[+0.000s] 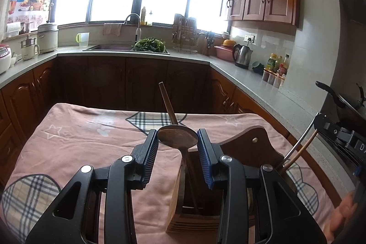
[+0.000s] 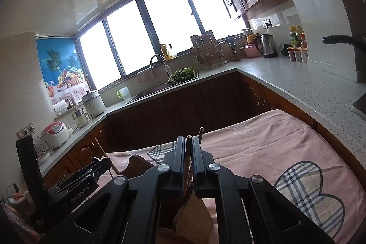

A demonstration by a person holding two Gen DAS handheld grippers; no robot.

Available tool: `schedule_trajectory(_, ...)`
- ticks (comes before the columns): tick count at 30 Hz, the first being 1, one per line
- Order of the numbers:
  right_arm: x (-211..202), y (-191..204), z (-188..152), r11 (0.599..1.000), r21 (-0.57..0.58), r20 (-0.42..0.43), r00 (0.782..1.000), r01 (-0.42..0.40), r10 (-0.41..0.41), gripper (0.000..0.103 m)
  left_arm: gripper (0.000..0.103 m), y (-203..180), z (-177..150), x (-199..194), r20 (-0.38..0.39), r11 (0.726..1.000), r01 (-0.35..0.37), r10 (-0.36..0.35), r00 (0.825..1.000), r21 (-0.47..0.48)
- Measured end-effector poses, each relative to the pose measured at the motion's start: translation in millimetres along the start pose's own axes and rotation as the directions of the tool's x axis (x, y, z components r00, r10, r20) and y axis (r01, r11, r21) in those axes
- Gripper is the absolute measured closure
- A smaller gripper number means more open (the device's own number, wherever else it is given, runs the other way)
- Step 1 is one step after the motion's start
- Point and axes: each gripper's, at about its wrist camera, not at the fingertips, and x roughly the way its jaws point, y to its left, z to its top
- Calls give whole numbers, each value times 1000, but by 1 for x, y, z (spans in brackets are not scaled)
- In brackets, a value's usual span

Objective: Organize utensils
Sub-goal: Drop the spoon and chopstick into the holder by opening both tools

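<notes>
Pink cloth with plaid hearts covers your table, which stands inside a U of grey kitchen counters under bright windows. Your wooden utensil holder stands on the cloth toward the table's near right corner, right under both tools. Your left gripper has its blue pads spread wide on either side of a wooden spoon's bowl, not touching it; the spoon already stands handle-down in the holder, so this looks like a release. A second wooden handle rises behind the bowl. Your right gripper is pinched narrow on thin chopsticks, held upright above the holder, presumably so they drop straight into a slot.
</notes>
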Motion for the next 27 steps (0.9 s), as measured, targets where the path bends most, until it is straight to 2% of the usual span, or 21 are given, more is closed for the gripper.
schedule_trajectory(18, 3, -2, 1, 1000, 15, -31, 1000, -5, 6, 92, 68, 3, 3, 4, -49, 1000, 18, -18, 999, -3)
schedule_trajectory(19, 2, -2, 1, 1000, 16, -31, 1000, -7, 7, 89, 64, 3, 3, 4, -50, 1000, 19, -19, 999, -4)
schedule_trajectory(20, 1, -2, 1, 1000, 18, -29, 1000, -4, 4, 86, 56, 4, 4, 2, -50, 1000, 18, -18, 999, -6)
schedule_trajectory(22, -3, -2, 2, 1000, 27, -19, 1000, -12, 12, 53, 43, 5, 3, -2, -42, 1000, 14, -15, 999, -13)
schedule_trajectory(23, -6, -3, 2, 999, 33, -11, 1000, -14, 15, 49, 42, 5, 3, -5, -36, 1000, 15, -16, 999, -15)
schedule_trajectory(26, -16, -3, 3, 999, 45, 8, 1000, -22, 22, 47, 36, 8, 3, -13, -39, 999, 22, -22, 999, -23)
schedule_trajectory(27, -19, -3, 4, 998, 52, 11, 1000, -28, 27, 43, 35, 9, 3, -16, -39, 999, 25, -26, 999, -28)
